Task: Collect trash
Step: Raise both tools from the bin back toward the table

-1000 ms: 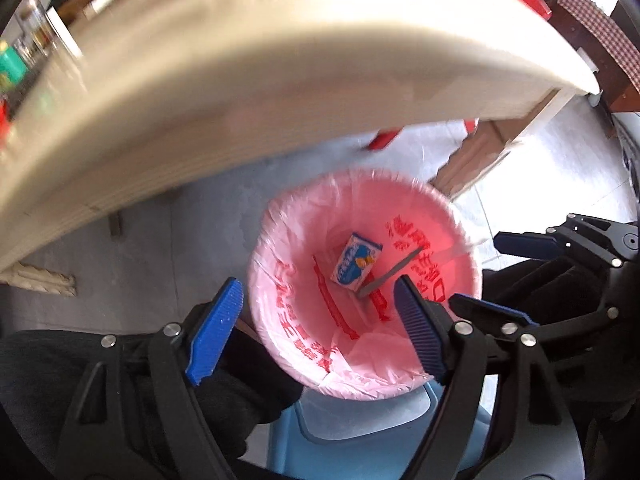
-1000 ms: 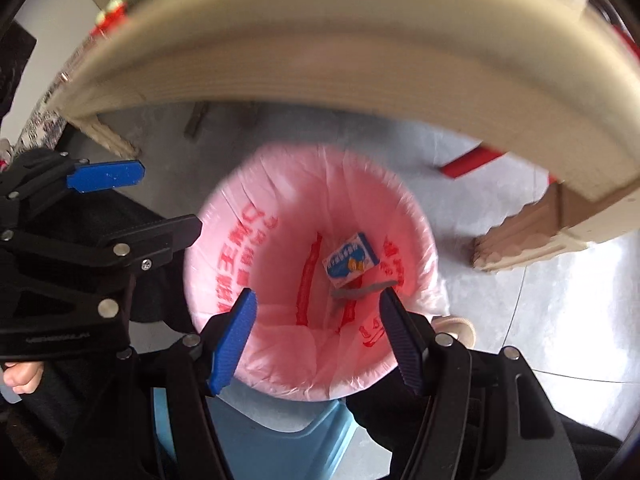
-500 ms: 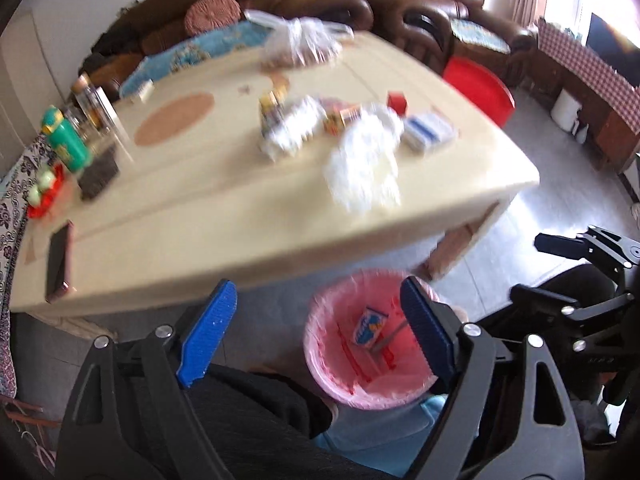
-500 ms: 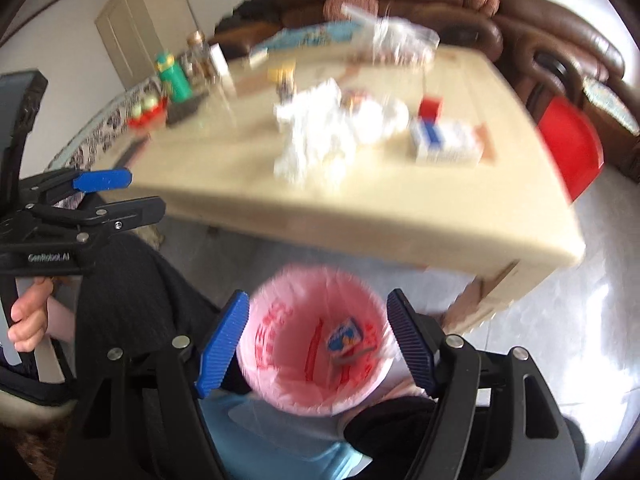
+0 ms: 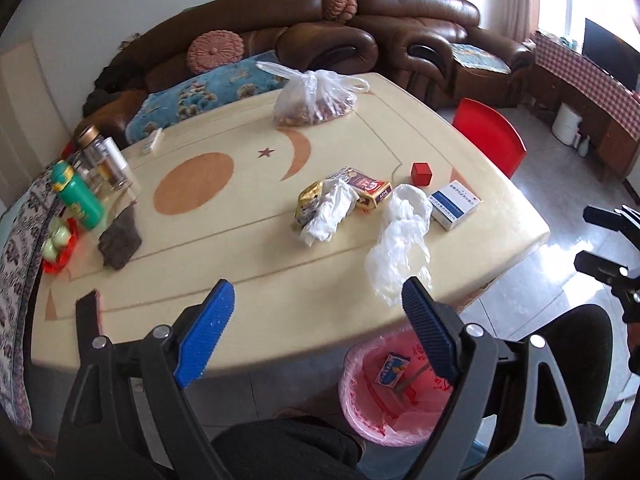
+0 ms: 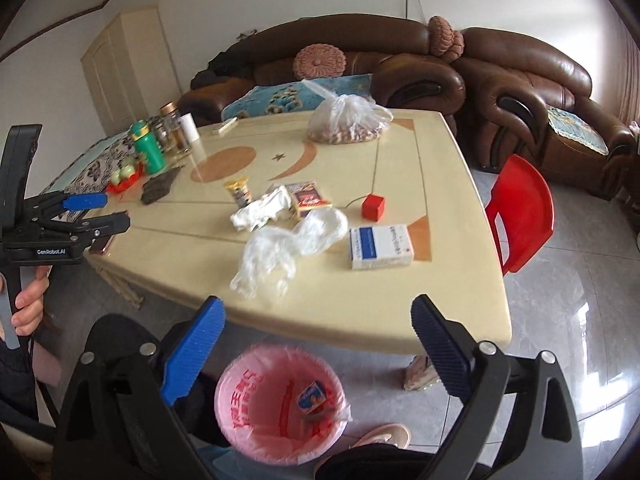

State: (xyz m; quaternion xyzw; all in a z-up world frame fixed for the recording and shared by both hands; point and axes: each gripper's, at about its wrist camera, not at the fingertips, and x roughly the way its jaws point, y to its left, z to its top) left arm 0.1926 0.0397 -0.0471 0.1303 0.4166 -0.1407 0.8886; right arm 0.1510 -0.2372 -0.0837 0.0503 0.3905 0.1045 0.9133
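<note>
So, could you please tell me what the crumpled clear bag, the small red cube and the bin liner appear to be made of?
Crumpled clear bag: thin plastic film, translucent and glossy, judging by its wrinkles and sheen.
Small red cube: matte, sharp-edged; possibly painted wood or card, hard to tell.
Bin liner: thin pink plastic film with red print, folded over the rim.

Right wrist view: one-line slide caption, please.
Open right tongs above the pink-lined bin; crumpled plastic awaits on the table.
</note>
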